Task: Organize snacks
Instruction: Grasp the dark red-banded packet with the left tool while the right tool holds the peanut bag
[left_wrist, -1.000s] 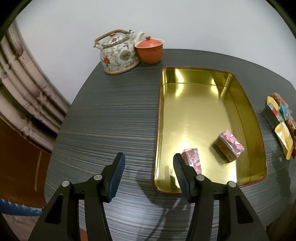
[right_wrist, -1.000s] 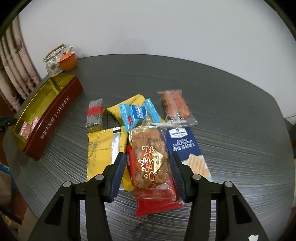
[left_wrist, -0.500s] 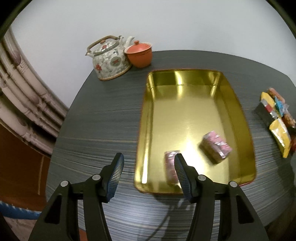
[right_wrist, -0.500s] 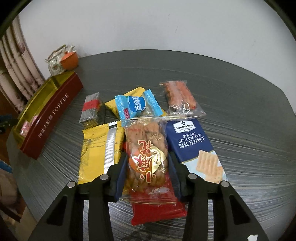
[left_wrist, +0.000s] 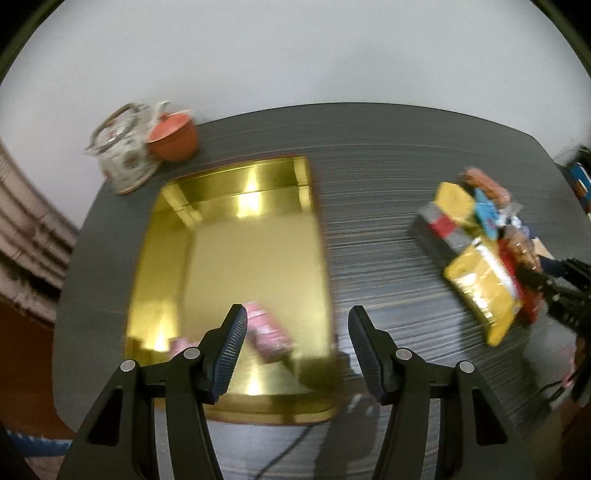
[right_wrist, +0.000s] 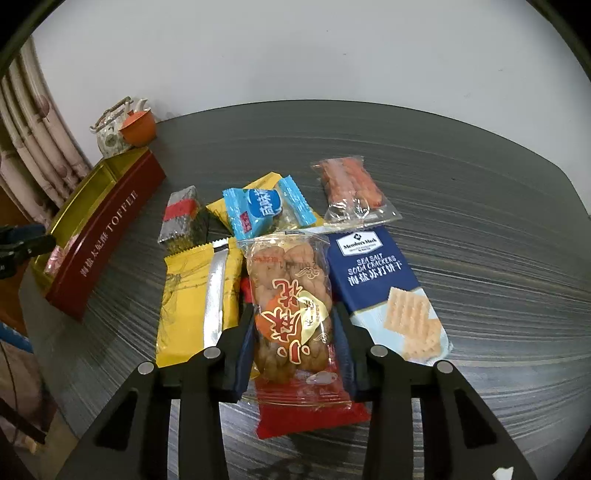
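A pile of snack packets lies on the dark table. My right gripper (right_wrist: 295, 332) has its jaws on both sides of a clear packet of twisted fried dough (right_wrist: 290, 299), closing on it. Beside it lie a yellow packet (right_wrist: 192, 295), a blue soda cracker pack (right_wrist: 384, 288), a light blue packet (right_wrist: 266, 210), a sausage packet (right_wrist: 351, 188) and a grey and red bar (right_wrist: 181, 214). My left gripper (left_wrist: 295, 347) is open and empty above the near end of the gold tin tray (left_wrist: 258, 258), which holds two pink wrapped sweets (left_wrist: 266, 332).
A floral teapot (left_wrist: 122, 151) and an orange lidded cup (left_wrist: 173, 136) stand at the table's far left corner. The tray has a red outer wall marked TOFFEE (right_wrist: 107, 236). A curtain (right_wrist: 33, 147) hangs at the left. The snack pile also shows in the left wrist view (left_wrist: 480, 251).
My left gripper swung right, so the tray slid left in its view and the snack pile came in. My right gripper moved forward and its jaws narrowed around the fried dough packet.
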